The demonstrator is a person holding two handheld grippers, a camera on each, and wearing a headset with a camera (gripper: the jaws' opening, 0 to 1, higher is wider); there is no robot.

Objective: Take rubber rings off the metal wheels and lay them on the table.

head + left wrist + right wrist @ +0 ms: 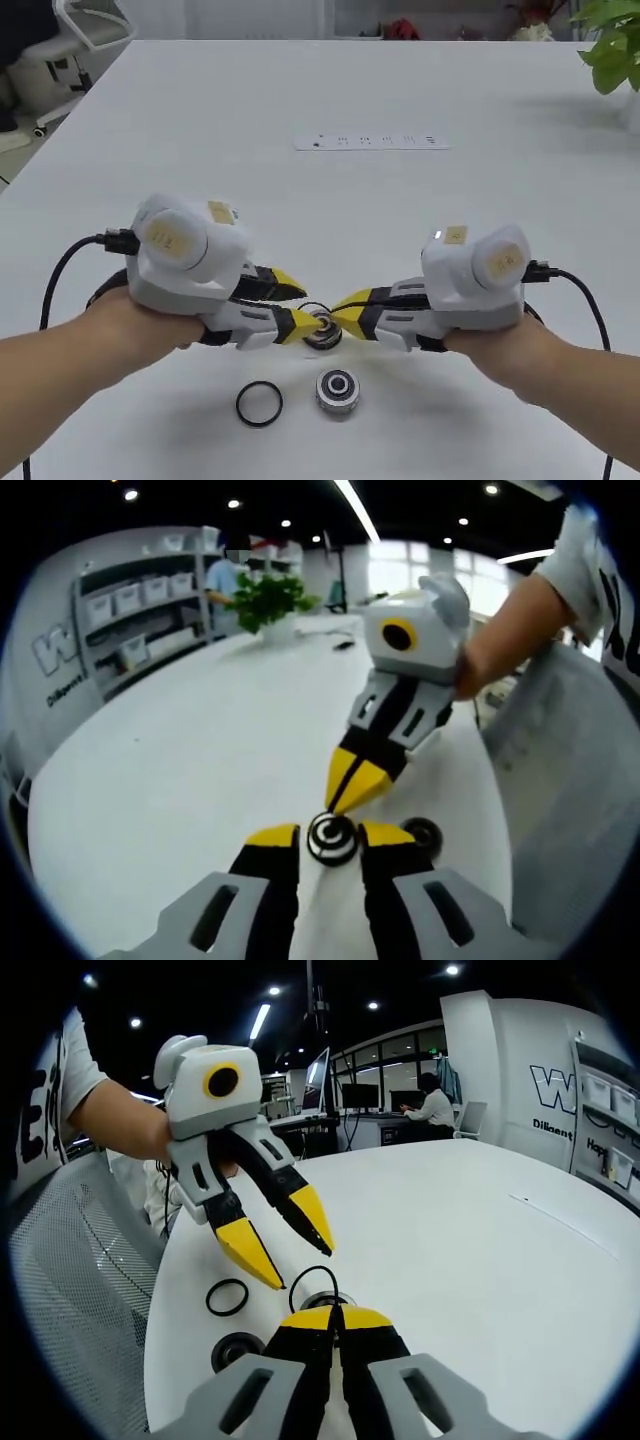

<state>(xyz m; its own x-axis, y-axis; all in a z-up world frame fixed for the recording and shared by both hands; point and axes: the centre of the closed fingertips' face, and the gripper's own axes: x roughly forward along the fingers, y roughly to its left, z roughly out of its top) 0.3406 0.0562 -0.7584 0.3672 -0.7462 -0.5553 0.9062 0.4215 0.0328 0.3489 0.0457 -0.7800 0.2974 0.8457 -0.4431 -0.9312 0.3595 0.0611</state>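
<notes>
Jaws of the right gripper (335, 1322) are pinching together on a thin black rubber ring (313, 1282), which is rising in a loop above a metal wheel (322, 331); jaws of the left gripper (330, 832) are standing apart, their yellow tips flanking that wheel, though whether they are touching it I cannot tell; a second wheel (338, 390) and a loose ring (259, 404) are lying side by side on the table (400, 90), close to its near edge.

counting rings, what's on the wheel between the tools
A thin black rubber ring loops up off the wheel, pinched in the shut right tool. Its rim is partly covered, so other rings cannot be judged.
</notes>
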